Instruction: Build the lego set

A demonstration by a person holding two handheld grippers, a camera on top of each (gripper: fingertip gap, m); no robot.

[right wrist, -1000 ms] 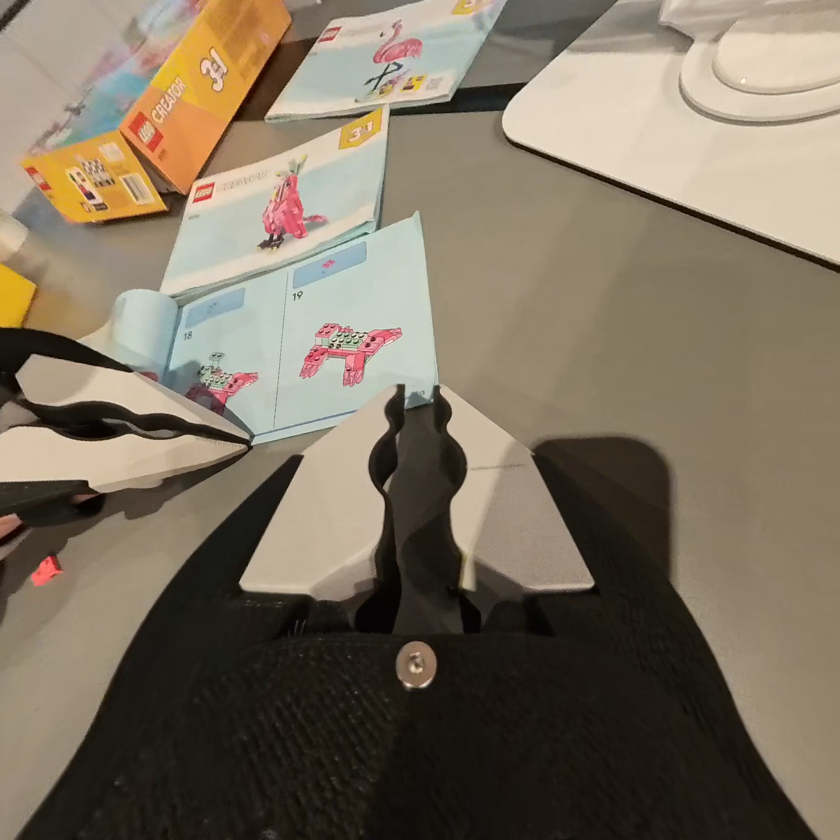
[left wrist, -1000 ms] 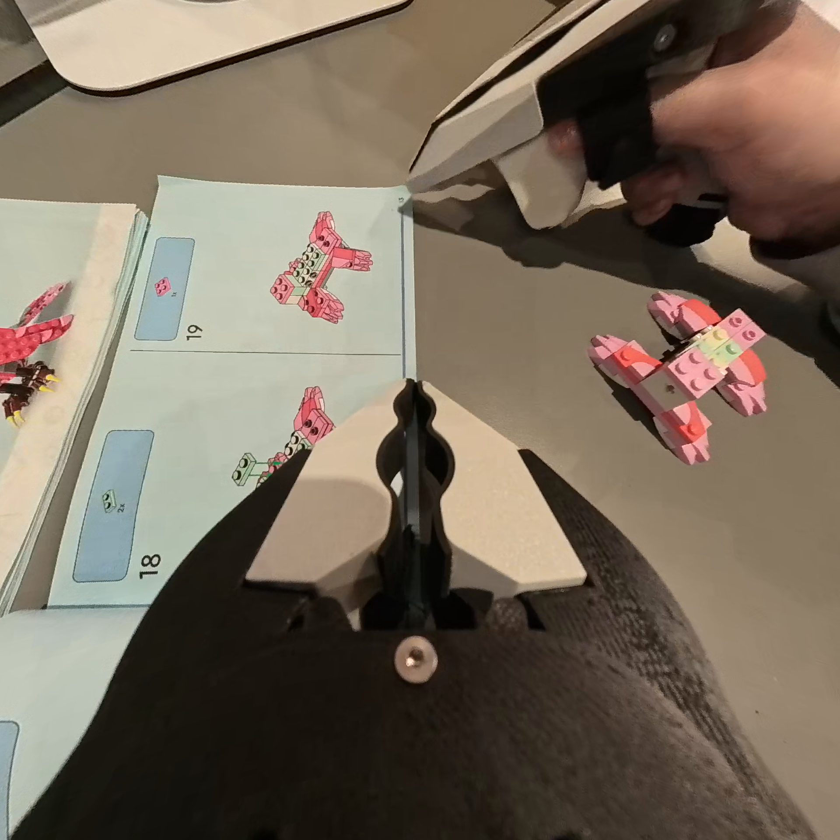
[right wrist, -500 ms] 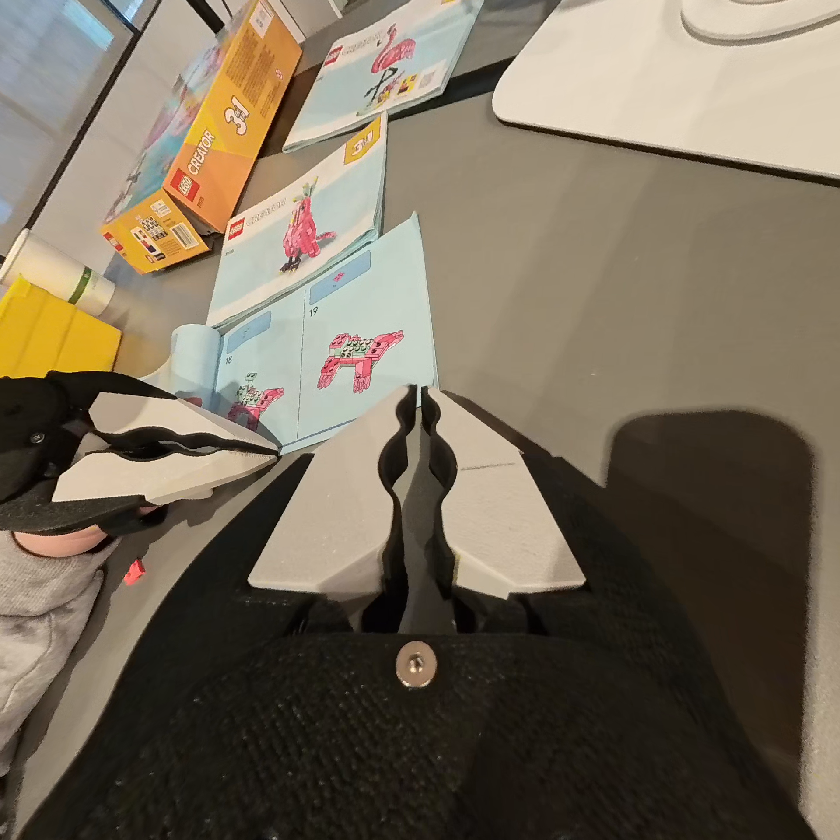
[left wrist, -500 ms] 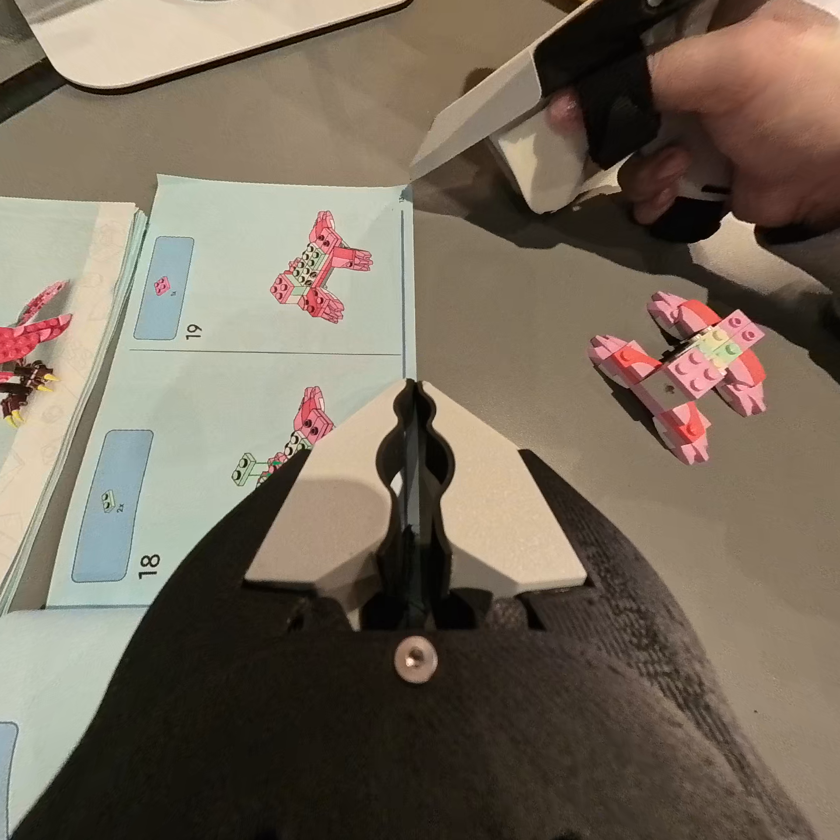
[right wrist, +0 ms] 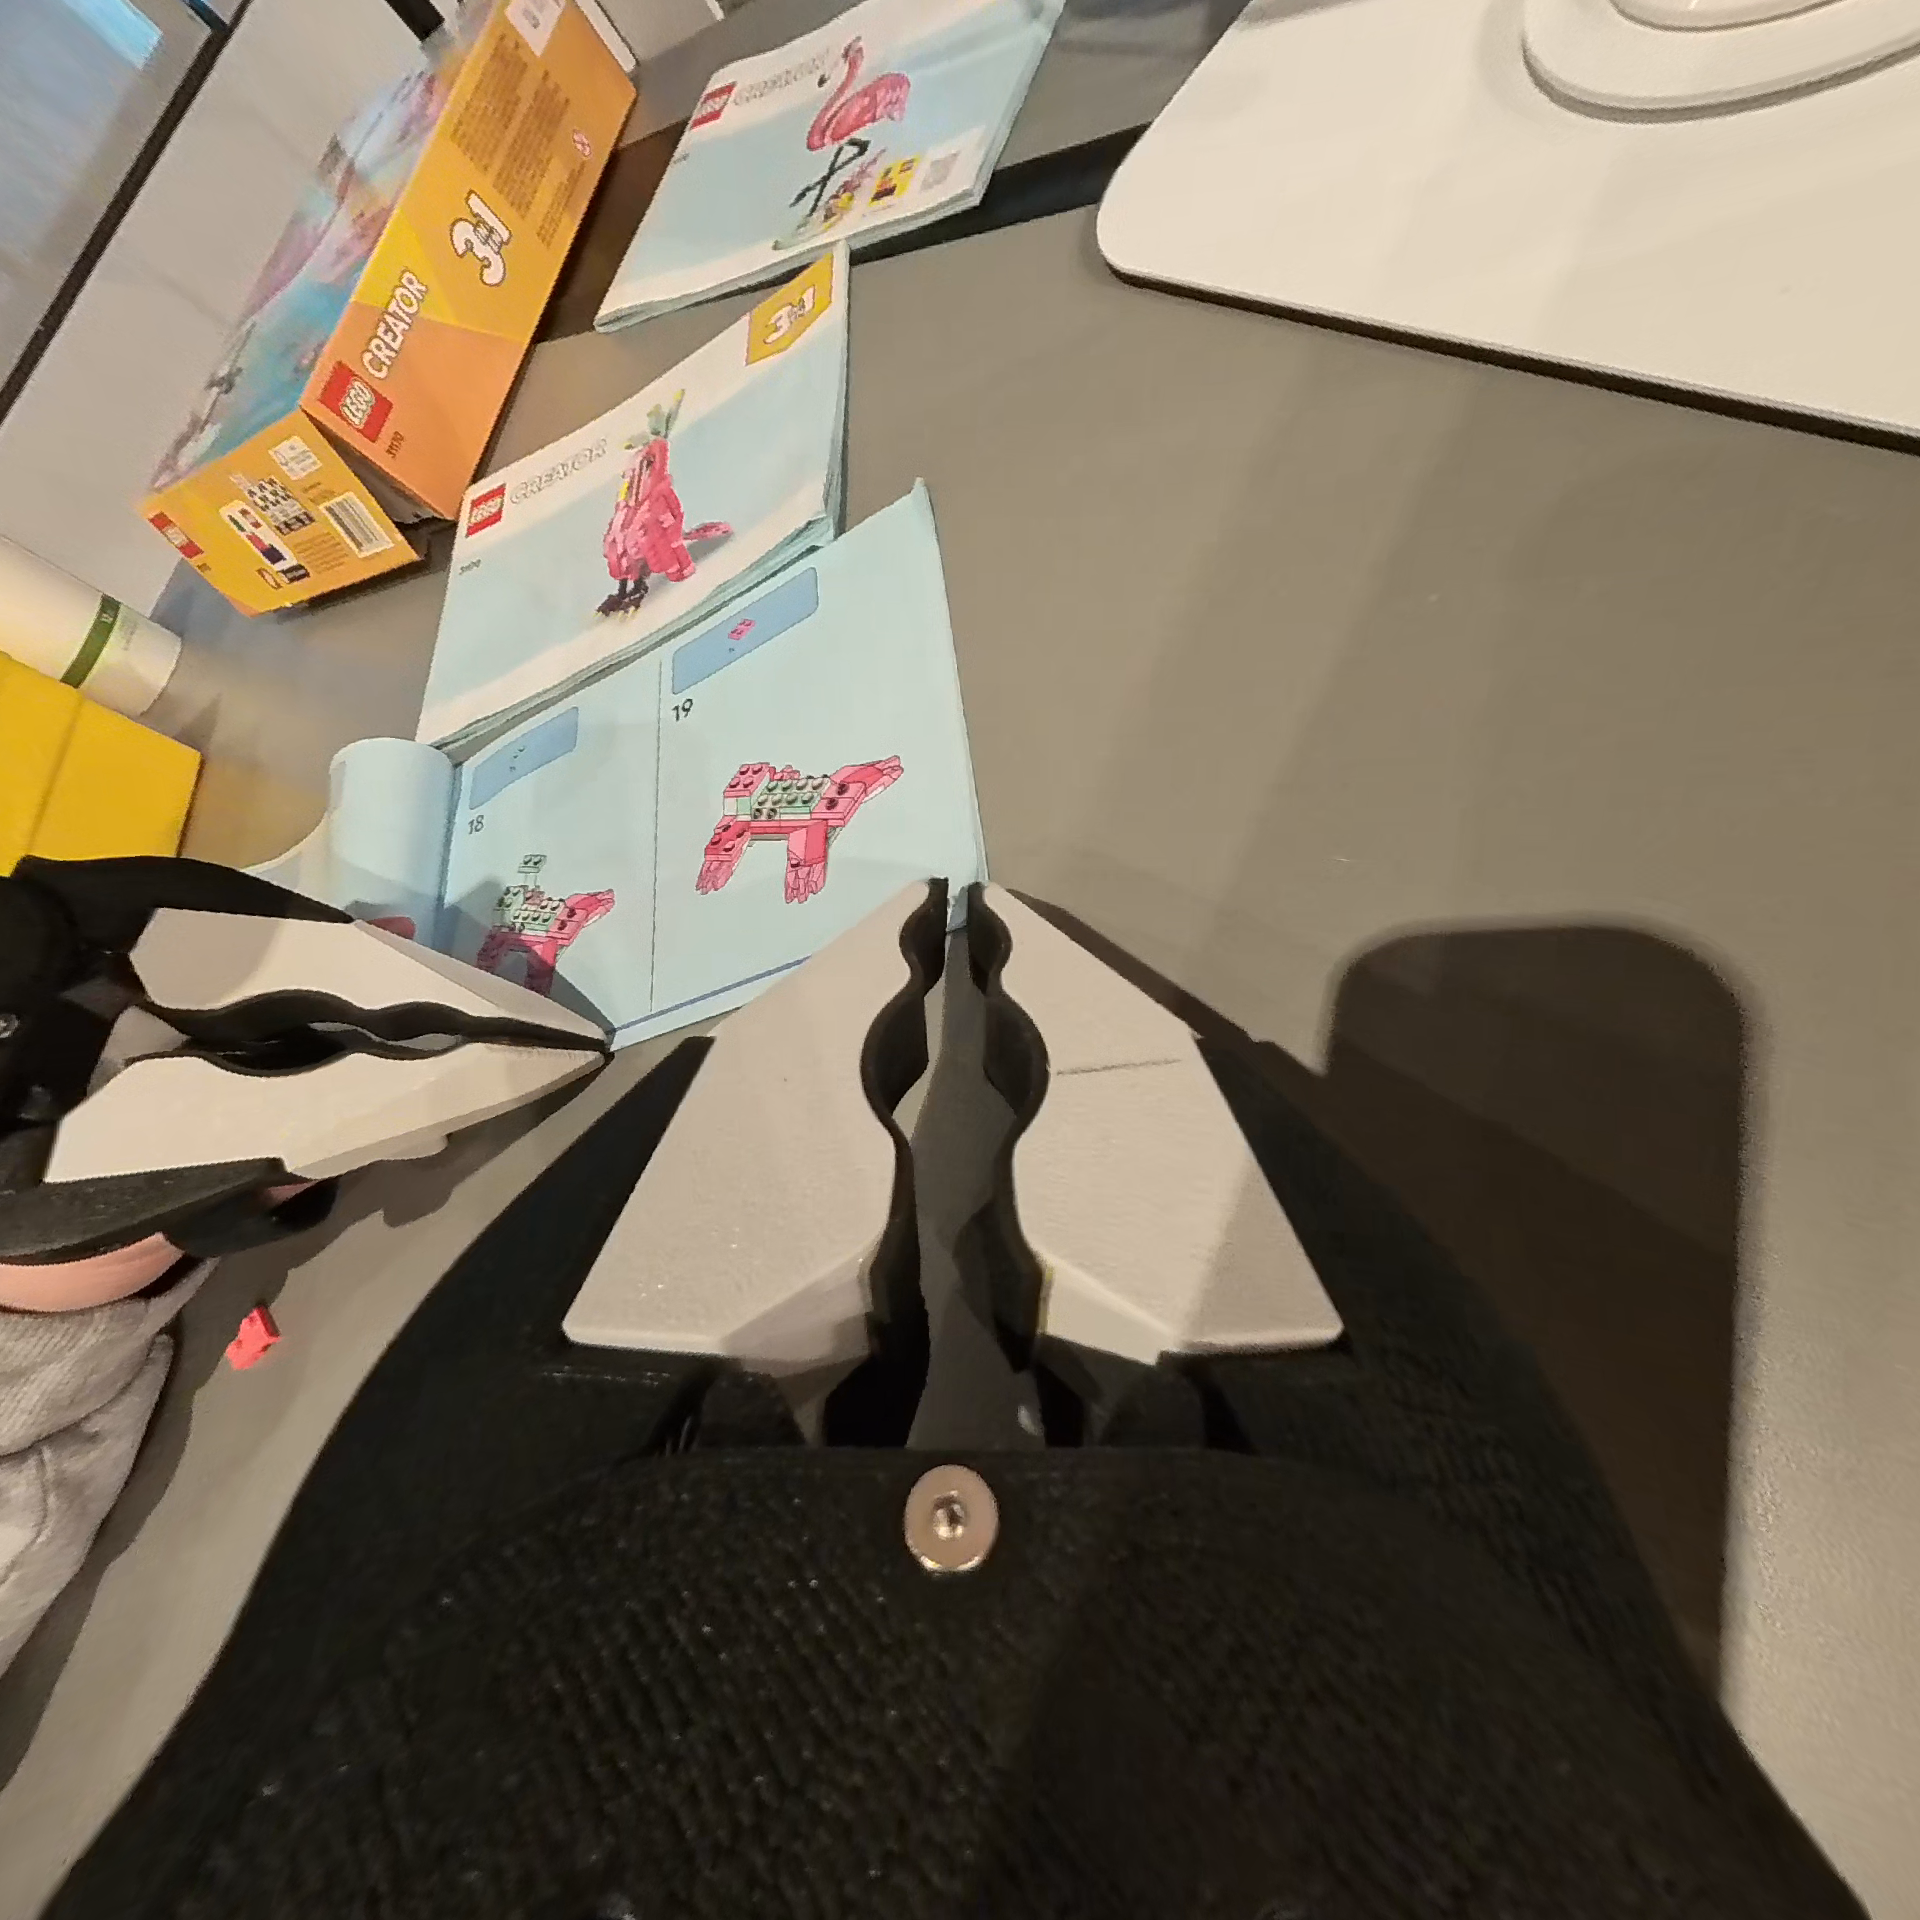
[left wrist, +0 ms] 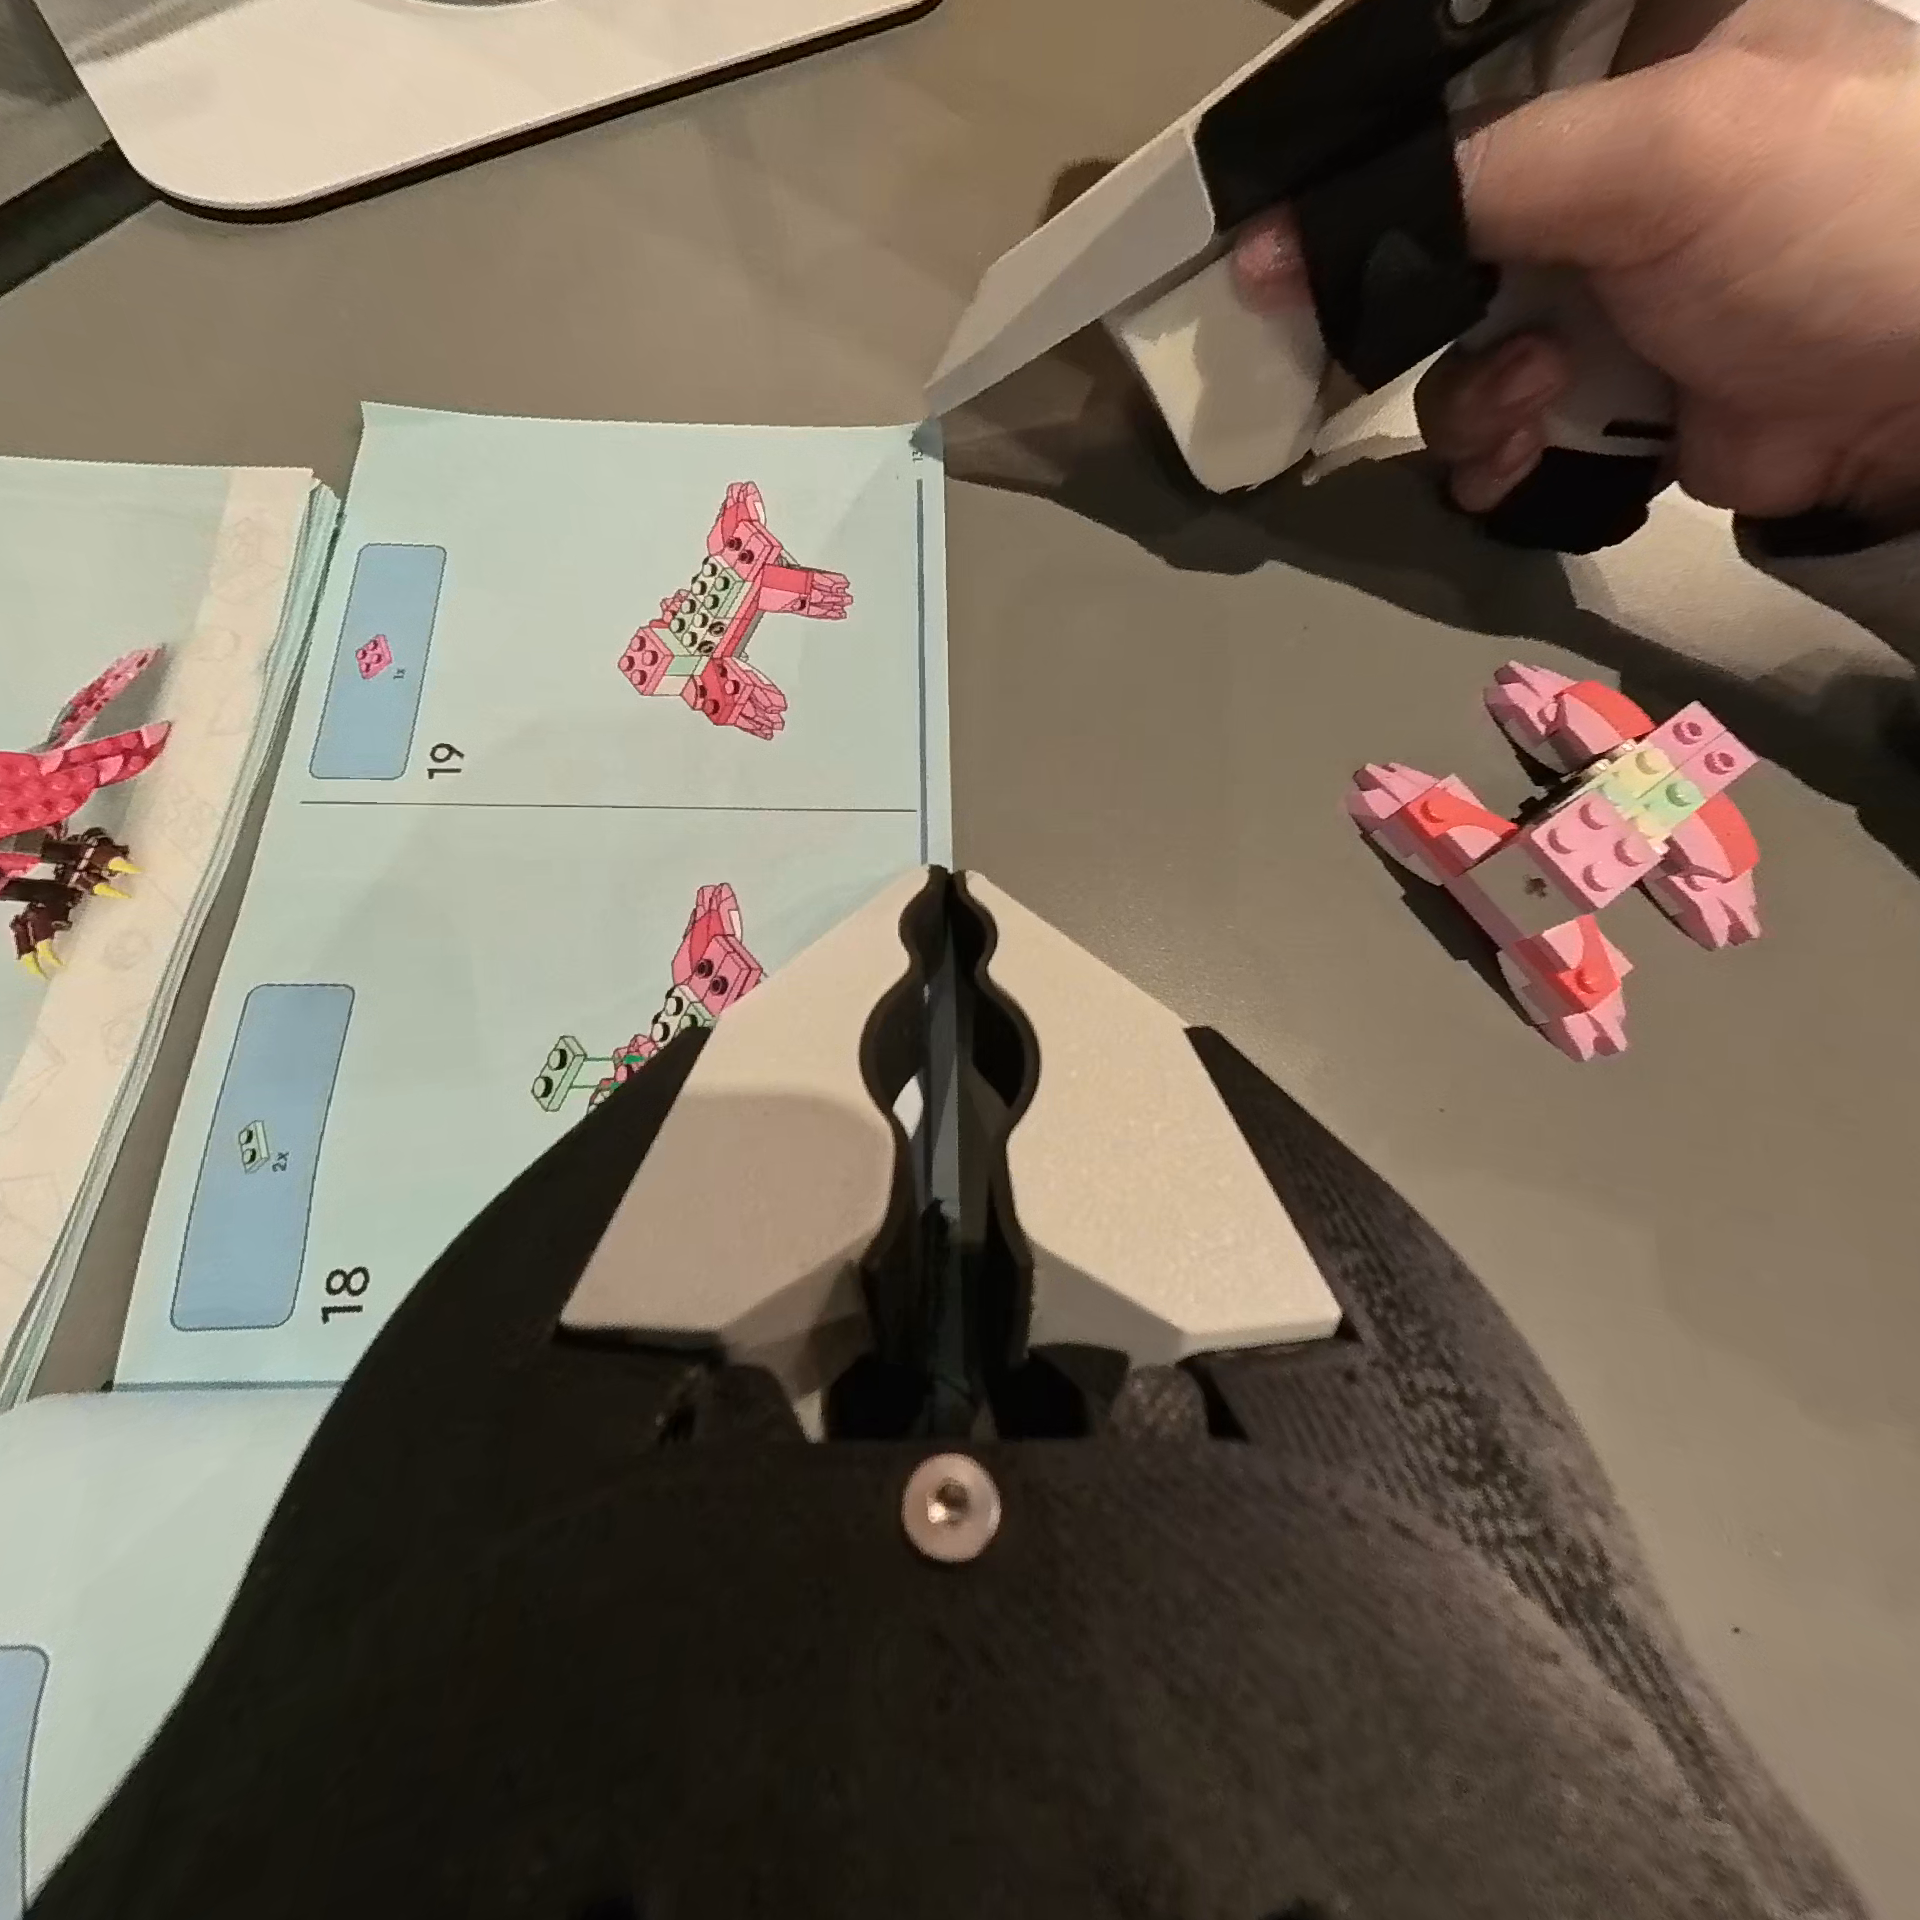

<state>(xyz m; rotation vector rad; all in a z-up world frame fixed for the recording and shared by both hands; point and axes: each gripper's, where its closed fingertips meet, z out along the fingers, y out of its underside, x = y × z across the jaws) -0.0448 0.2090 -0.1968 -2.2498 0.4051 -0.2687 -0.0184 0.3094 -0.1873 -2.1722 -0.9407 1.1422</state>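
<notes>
An open instruction booklet [left wrist: 623,727] lies flat on the grey table, also in the right wrist view [right wrist: 727,831]. A partly built pink and red lego model [left wrist: 1558,862] lies on the table to its right. My left gripper [left wrist: 951,878] is shut and empty, its tip over the booklet's right edge; it also shows in the right wrist view [right wrist: 597,1044]. My right gripper [right wrist: 958,891], held by a hand [left wrist: 1714,260], has its jaws closed to a thin slit. Its tip [left wrist: 932,400] is at the page's far right corner. A small red piece [right wrist: 252,1335] lies loose by a grey sleeve.
A white board [right wrist: 1507,229] lies at the back, also in the left wrist view [left wrist: 416,104]. Two closed booklets [right wrist: 665,520] [right wrist: 831,135], an orange lego box [right wrist: 436,270], a white cylinder [right wrist: 83,634] and a yellow block [right wrist: 83,790] lie at the far left. The left gripper's tips are roughly 11 cm from the right gripper's.
The right gripper's jaws have narrowed from a clear gap to a thin slit, and it has tilted while its tip stays at the page corner. The left gripper has not moved.
</notes>
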